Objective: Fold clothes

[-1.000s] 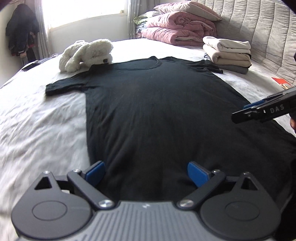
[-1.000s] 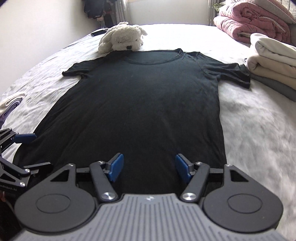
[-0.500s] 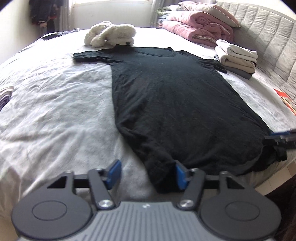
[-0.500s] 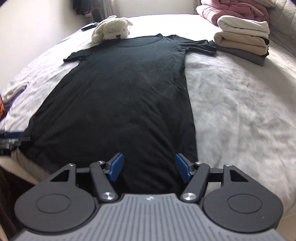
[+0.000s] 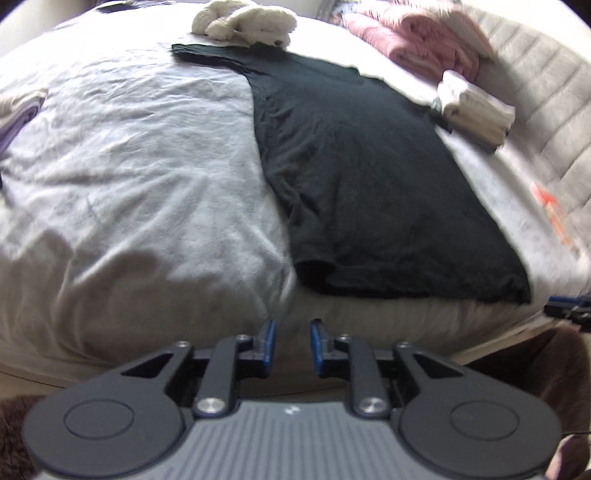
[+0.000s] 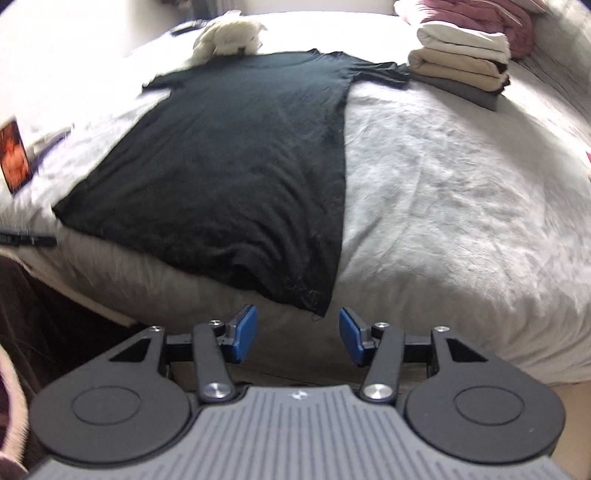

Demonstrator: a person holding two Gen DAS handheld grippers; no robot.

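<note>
A black T-shirt (image 5: 362, 177) (image 6: 236, 158) lies flat on the white bed, its collar far away and its hem at the near edge. My left gripper (image 5: 292, 343) hangs off the bed's near edge, below and left of the hem's left corner; its jaws are closing with nothing between them. My right gripper (image 6: 298, 332) hovers just below the hem's right corner (image 6: 314, 295); its jaws are closing too, a wide gap left, no cloth in it. Each gripper's tip shows at the edge of the other's view.
A white plush toy (image 5: 247, 22) (image 6: 229, 35) lies at the shirt's collar. A stack of folded cream and grey clothes (image 6: 461, 62) (image 5: 476, 107) sits to the right, pink bedding (image 5: 417, 40) behind it. A quilted headboard (image 5: 535, 96) runs along the right. Small items lie at the bed's left edge (image 6: 14, 155).
Both grippers have pulled back from over the shirt's hem to beyond the bed's near edge and moved apart sideways. The left jaws have narrowed a lot, the right ones slightly.
</note>
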